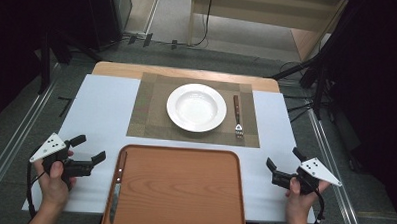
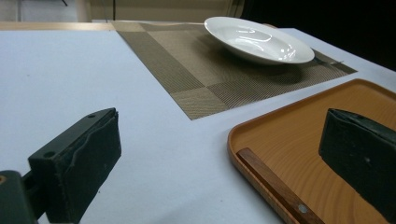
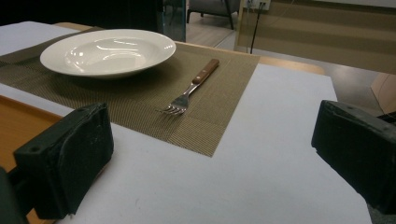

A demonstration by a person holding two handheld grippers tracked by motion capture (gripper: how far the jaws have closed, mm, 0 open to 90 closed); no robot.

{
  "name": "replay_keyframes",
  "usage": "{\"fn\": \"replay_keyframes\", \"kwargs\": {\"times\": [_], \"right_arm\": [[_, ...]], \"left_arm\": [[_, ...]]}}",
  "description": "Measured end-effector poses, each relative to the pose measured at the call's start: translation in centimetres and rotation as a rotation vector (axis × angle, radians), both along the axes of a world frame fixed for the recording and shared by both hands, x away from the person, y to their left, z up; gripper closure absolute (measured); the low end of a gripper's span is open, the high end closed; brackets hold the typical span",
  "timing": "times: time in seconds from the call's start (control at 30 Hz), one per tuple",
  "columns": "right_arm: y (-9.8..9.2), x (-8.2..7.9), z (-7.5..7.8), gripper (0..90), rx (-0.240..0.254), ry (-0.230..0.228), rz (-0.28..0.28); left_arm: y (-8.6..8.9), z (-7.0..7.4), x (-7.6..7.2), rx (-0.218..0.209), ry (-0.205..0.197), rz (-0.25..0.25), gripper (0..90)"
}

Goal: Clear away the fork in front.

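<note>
Knife (image 1: 117,188), wooden handle, along rounded tray (image 1: 183,201) edge; left tool (image 1: 89,149) agape.

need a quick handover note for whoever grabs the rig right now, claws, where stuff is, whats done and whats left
Left claw: open, empty, hovering over the white table just left of the tray.
Right claw: open, empty, over the table right of the tray.
Knife: lying along the tray's left edge, wooden handle toward the placemat.
Plate: centred on the placemat.
Fork: on the placemat to the right of the plate, tines toward the tray.
Done: plate and fork look set.
Left: probably the knife, untouched on the tray; the left claw is nearest to it.
</note>
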State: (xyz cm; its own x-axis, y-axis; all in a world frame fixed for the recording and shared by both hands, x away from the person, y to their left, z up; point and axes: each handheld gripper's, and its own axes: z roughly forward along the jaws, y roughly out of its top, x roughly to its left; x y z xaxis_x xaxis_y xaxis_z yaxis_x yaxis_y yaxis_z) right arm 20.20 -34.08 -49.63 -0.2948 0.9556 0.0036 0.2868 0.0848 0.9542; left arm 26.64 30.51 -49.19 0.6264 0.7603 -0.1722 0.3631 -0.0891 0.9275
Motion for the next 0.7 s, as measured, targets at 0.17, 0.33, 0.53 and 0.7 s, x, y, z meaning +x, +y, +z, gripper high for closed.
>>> {"fn": "replay_keyframes", "kwargs": {"times": [0.17, 0.33, 0.53, 0.7], "right_arm": [[0.2, 0.7, 0.4, 0.0, 0.007, -0.004, 0.007], [0.5, 1.7, 0.8, 0.0, 0.014, -0.004, 0.012], [1.1, 2.9, 1.0, 0.0, 0.012, 0.008, 0.023], [1.7, 4.1, 1.3, 0.0, 0.019, 0.021, 0.032]], "left_arm": [[0.2, -0.2, -0.2, -0.009, -0.015, -0.005, 0.0], [-0.2, -0.3, -0.6, 0.011, -0.052, 0.007, 0.0], [-0.7, -0.4, -0.9, 0.039, -0.066, 0.009, 0.0], [-0.6, -0.4, -0.9, 0.028, -0.061, 0.010, 0.0]]}}
